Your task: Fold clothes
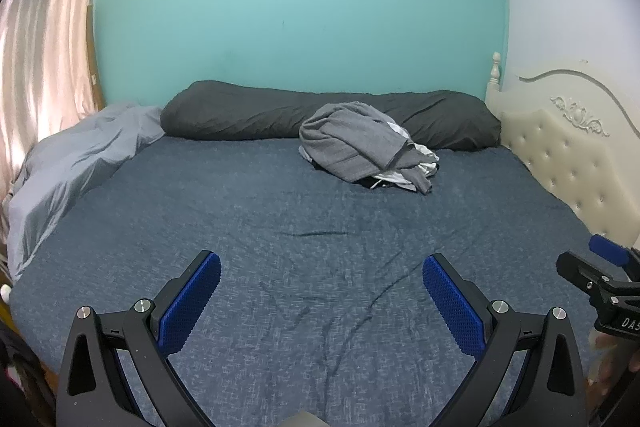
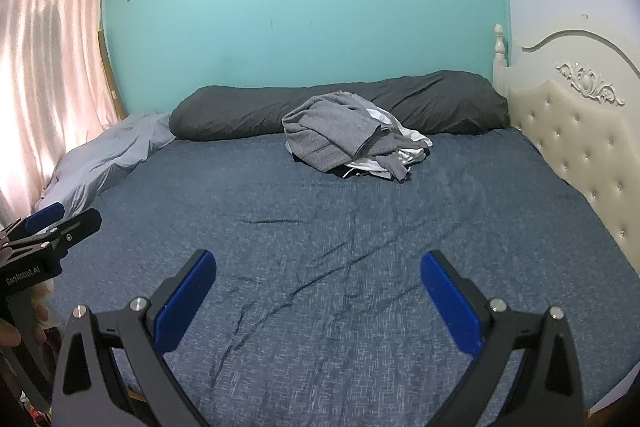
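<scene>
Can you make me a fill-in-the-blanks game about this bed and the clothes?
1. The pile of clothes lies on the bed sheet, right in front of the long dark ____.
2. The top garment in the pile is ____ in colour.
3. The left gripper and the right gripper both hold ____.
4. The wall behind the bed is painted ____.

Missing words: pillow; grey; nothing; turquoise

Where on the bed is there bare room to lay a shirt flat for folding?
The blue sheet is bare from the left gripper and right gripper up to the clothes pile. It is crowded along the far edge: the pile, the dark bolster and the grey blanket at far left.
</scene>
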`<state>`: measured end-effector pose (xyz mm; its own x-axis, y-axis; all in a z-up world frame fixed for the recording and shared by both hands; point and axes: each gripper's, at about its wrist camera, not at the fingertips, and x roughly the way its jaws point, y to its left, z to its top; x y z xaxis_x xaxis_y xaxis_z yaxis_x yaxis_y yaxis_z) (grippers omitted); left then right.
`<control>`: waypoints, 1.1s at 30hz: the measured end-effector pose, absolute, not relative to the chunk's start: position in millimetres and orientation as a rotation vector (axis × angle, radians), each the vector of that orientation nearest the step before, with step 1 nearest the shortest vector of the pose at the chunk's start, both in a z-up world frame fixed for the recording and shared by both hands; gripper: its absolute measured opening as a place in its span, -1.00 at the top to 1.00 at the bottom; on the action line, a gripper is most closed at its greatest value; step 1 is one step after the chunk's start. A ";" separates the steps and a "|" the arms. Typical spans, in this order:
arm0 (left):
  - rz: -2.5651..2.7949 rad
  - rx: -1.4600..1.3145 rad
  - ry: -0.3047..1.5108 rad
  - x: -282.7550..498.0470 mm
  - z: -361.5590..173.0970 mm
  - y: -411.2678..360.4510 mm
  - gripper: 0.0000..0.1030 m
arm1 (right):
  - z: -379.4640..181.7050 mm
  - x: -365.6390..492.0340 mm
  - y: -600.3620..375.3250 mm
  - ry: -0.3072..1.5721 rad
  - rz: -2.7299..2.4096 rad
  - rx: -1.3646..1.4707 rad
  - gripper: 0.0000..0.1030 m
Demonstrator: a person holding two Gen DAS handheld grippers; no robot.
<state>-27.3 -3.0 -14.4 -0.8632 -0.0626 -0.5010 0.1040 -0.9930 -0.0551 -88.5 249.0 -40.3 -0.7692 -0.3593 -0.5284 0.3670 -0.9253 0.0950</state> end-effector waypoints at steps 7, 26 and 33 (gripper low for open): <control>-2.935 0.806 0.139 -48.1 -20.3 -8.6 -1.00 | -51.1 -106.8 245.2 0.023 -2.628 0.810 -1.00; -2.912 0.879 0.222 -159.6 -60.2 -37.5 -1.00 | -81.2 -209.8 220.6 0.100 -2.584 0.840 -1.00; -2.906 0.900 0.260 -207.6 -86.8 -52.6 -1.00 | -101.1 -268.7 214.0 0.143 -2.589 0.904 -1.00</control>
<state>-207.6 -52.6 -86.8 -0.8226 -0.0342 -0.5675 0.1342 -0.9817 -0.1354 -268.7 214.0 -101.1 -0.7145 -0.3302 -0.6168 0.3961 -0.9177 0.0325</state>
